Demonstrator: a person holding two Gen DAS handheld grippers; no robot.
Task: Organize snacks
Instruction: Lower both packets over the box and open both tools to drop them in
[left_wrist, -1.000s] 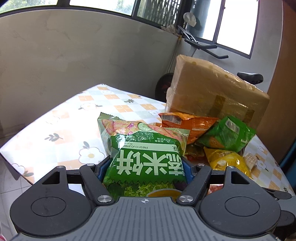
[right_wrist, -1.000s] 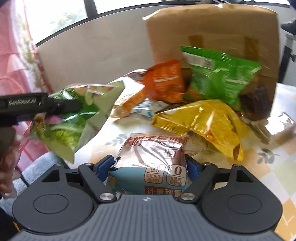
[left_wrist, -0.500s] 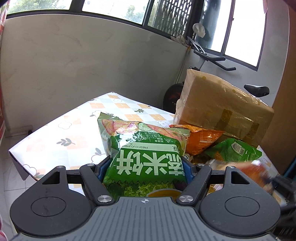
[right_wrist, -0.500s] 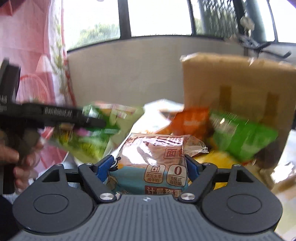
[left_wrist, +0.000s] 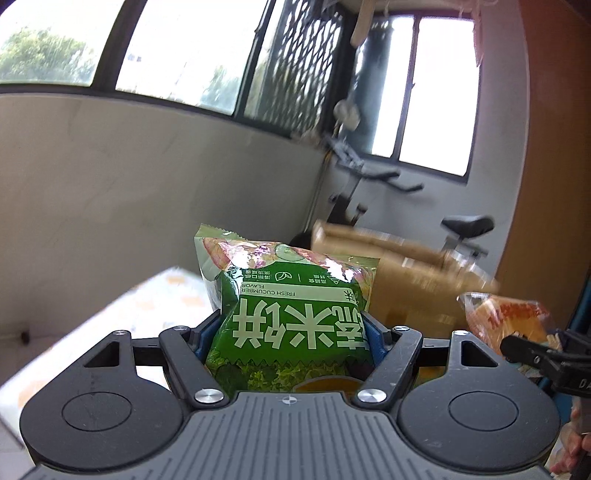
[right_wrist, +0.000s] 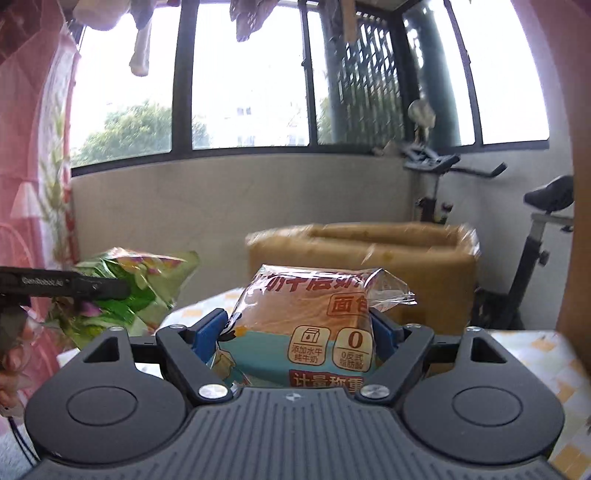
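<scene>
My left gripper (left_wrist: 291, 332) is shut on a green cucumber rice-cracker bag (left_wrist: 291, 306) and holds it up in the air. That bag also shows at the left of the right wrist view (right_wrist: 129, 291). My right gripper (right_wrist: 299, 332) is shut on a clear bread packet with a blue base (right_wrist: 306, 325). The bread packet shows at the right edge of the left wrist view (left_wrist: 506, 317). A cardboard box (right_wrist: 369, 258) stands on the table behind both bags. The other snacks are out of view.
A table with a flower-pattern cloth (left_wrist: 147, 306) lies below, also seen at the right in the right wrist view (right_wrist: 535, 354). An exercise bike (right_wrist: 535, 221) stands behind the box. A low wall with windows runs along the back. A pink curtain (right_wrist: 33, 184) hangs at left.
Both grippers have lifted up with their bags. The snack pile on the table has dropped out of view, and the open top of the box now shows.
</scene>
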